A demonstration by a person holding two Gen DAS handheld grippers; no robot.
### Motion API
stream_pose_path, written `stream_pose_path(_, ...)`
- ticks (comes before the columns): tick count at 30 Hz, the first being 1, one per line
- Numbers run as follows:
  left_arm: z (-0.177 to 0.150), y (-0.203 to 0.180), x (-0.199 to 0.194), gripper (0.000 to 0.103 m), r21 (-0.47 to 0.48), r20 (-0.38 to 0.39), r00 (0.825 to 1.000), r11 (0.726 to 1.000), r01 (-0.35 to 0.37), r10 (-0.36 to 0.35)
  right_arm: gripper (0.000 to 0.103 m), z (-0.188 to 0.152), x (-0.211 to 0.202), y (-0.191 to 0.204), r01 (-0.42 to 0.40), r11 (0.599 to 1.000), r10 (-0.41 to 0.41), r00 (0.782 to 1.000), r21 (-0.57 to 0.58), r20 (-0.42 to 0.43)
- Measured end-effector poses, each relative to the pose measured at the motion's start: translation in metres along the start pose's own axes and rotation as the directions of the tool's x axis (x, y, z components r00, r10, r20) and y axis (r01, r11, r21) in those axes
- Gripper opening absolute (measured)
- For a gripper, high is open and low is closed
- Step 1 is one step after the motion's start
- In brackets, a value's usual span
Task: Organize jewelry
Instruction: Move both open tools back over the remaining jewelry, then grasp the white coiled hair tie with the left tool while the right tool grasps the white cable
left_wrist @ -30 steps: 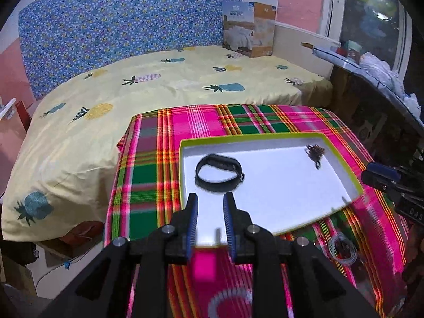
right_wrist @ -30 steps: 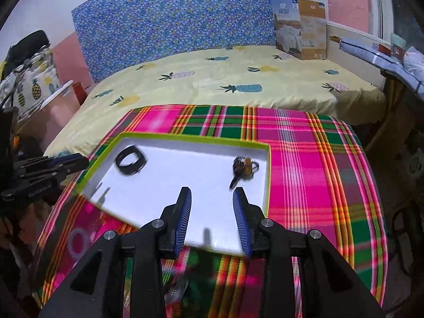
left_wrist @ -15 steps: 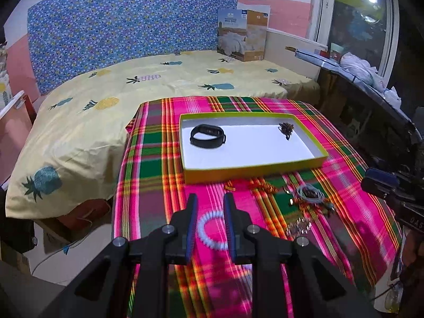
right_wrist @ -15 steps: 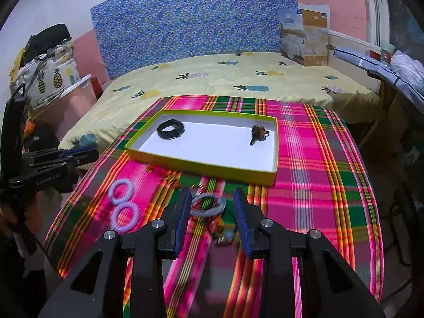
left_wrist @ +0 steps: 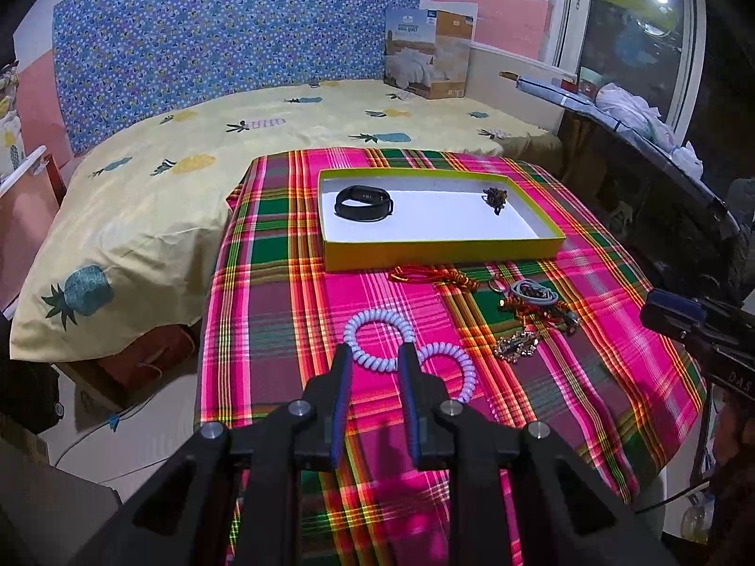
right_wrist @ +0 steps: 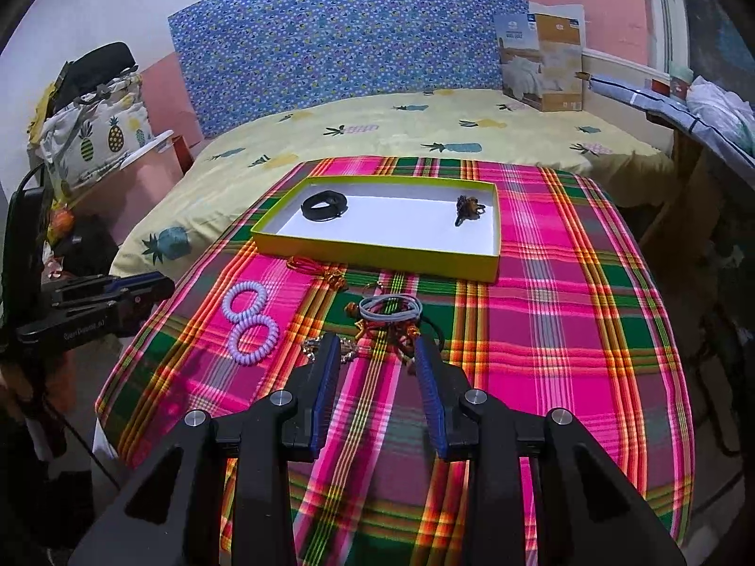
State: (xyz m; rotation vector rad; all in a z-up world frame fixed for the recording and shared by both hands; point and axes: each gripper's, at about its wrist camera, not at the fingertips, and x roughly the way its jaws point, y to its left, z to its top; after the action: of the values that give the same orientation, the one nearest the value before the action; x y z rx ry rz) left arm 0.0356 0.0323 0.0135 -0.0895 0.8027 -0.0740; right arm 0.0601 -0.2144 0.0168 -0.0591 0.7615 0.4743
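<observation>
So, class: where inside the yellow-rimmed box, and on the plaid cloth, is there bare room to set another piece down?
Inside the box, the white floor between the black band and the brown piece is bare. The cloth right of the tangled pile is free. It is crowded between the pile and the lilac coil ties.

The boxed bedding package [left_wrist: 428,54] on the bed read "WOOL QUILT"; lettering on the right hand-held gripper [left_wrist: 698,325] showed only "DAS".
</observation>
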Motion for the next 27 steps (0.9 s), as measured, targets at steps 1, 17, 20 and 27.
stream_pose_path(1, 0.0, 0.0, 0.001, 0.021, -0.001, -0.004, 1.0, 1.0, 0.001, -0.001, 0.033, 0.0, 0.0, 0.0, -0.001, 1.0, 0.001, 1.0, 0.001, 0.0)
stream_pose_path(17, -0.001, 0.009, 0.035, 0.021, -0.023, -0.062, 0.998, 1.0, -0.019, 0.018, 0.033, 0.002, 0.021, -0.008, -0.001, 1.0, 0.002, 1.0, 0.025, -0.022)
stream_pose_path(20, 0.0, 0.012, 0.044, 0.021, -0.03, -0.074, 0.997, 0.999, -0.024, 0.021, 0.033, 0.004, 0.029, -0.014, 0.005, 0.999, -0.004, 1.0, 0.036, -0.031)
stream_pose_path(27, 0.003, 0.017, 0.068, 0.021, -0.042, -0.106, 0.994, 0.999, -0.027, 0.023, 0.033, 0.013, 0.054, -0.027, 0.004, 0.998, -0.001, 0.998, 0.058, -0.056)
